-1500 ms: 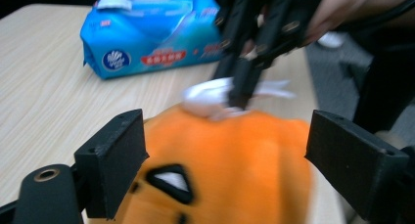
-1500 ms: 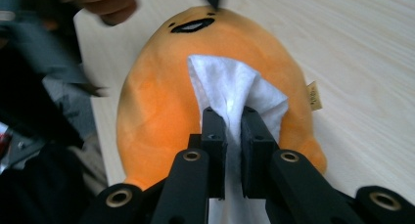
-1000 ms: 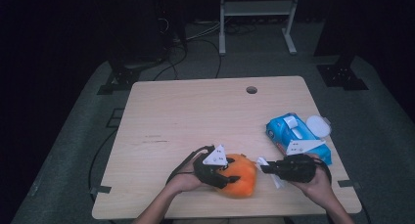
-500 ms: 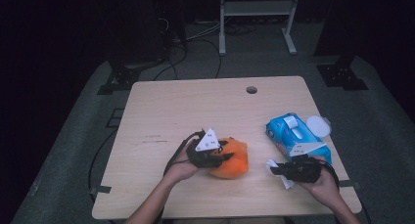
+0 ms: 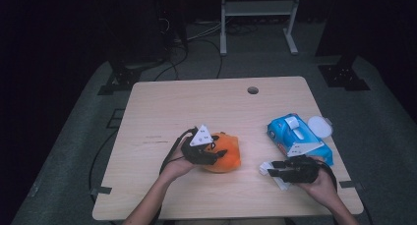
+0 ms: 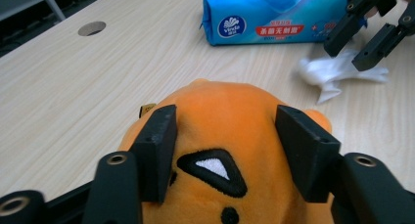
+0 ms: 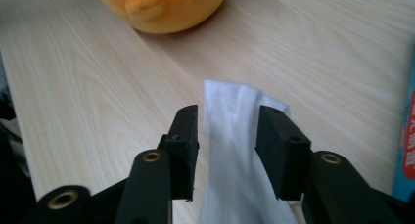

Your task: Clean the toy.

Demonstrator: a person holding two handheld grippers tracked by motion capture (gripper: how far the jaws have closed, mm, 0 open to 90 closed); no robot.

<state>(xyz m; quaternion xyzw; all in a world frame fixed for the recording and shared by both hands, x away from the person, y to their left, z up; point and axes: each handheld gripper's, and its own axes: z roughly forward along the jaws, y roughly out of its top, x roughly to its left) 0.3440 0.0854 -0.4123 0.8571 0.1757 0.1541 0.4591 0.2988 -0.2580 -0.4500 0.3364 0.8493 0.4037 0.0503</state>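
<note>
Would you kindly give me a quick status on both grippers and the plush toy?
Left gripper clamped on orange plush toy. Right gripper jaws just opening, white tissue loose between them on the table. Blue tissue pack alongside, nothing blocking.

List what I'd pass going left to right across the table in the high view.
Left tongs on the orange plush → white tissue at the right tongs → blue tissue pack → white round lid.
</note>
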